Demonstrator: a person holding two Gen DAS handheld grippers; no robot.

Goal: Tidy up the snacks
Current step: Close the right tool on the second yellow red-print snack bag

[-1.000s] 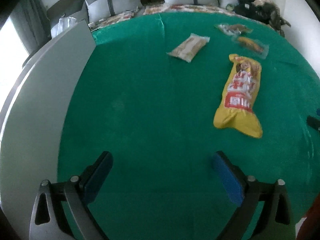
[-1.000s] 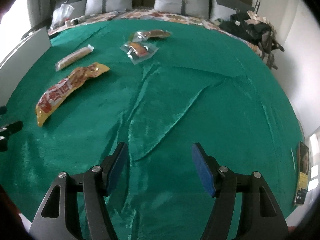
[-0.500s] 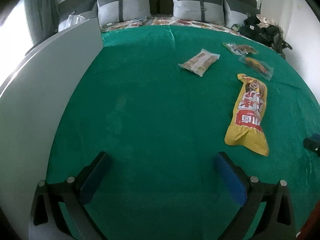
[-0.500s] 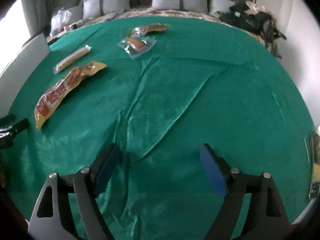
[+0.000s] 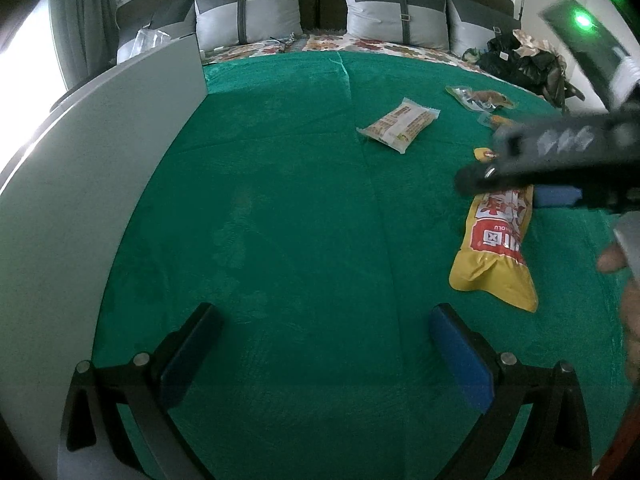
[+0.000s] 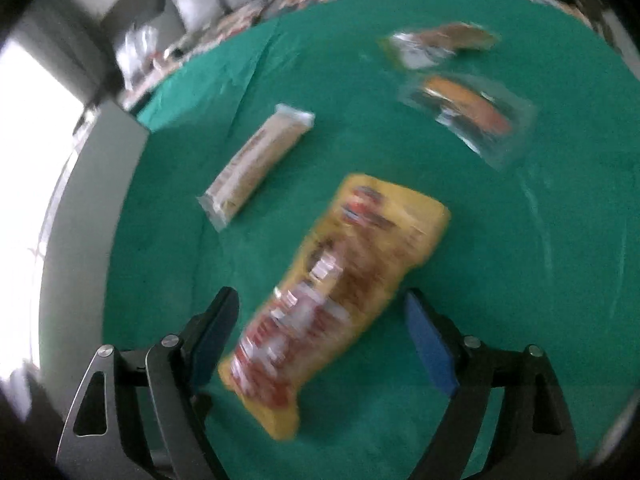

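Jaws of the right gripper (image 6: 320, 336) had swung over the yellow snack bag (image 6: 340, 292), standing apart astride it. Left gripper (image 5: 320, 352) hung apart, empty; a grasp looked imminent.

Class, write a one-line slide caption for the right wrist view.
Open right gripper poised over a yellow snack bag on green cloth.

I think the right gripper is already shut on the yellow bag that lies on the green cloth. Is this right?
Not quite. In the right wrist view the right gripper is open: its jaws stand on either side of the yellow bag without pressing it. The bag does lie on the green cloth.
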